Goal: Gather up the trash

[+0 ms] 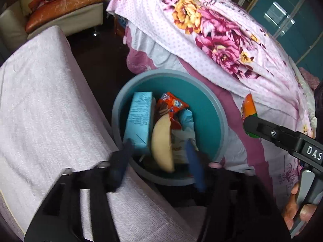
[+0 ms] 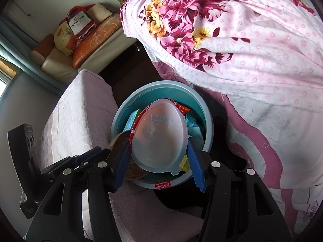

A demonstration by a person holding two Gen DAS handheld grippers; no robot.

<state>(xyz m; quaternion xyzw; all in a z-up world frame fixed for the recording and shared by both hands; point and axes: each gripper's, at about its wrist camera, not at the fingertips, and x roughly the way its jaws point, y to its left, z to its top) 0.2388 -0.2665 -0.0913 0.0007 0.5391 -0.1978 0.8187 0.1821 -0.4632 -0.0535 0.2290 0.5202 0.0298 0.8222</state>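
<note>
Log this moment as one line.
left gripper: open, over bin | right gripper: shut on plastic cup above bin | bin: holds trash

"Hennessy" stands on the bottle-shaped cushion (image 2: pixel 80 23) on the sofa; "DAS" on the right claw (image 1: pixel 245 124).

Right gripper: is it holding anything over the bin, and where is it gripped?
Yes. The right gripper holds a lidded instant-food cup by its opposite sides, just under the lid's rim, above the teal bin. The left gripper is open, holding nothing.
</note>
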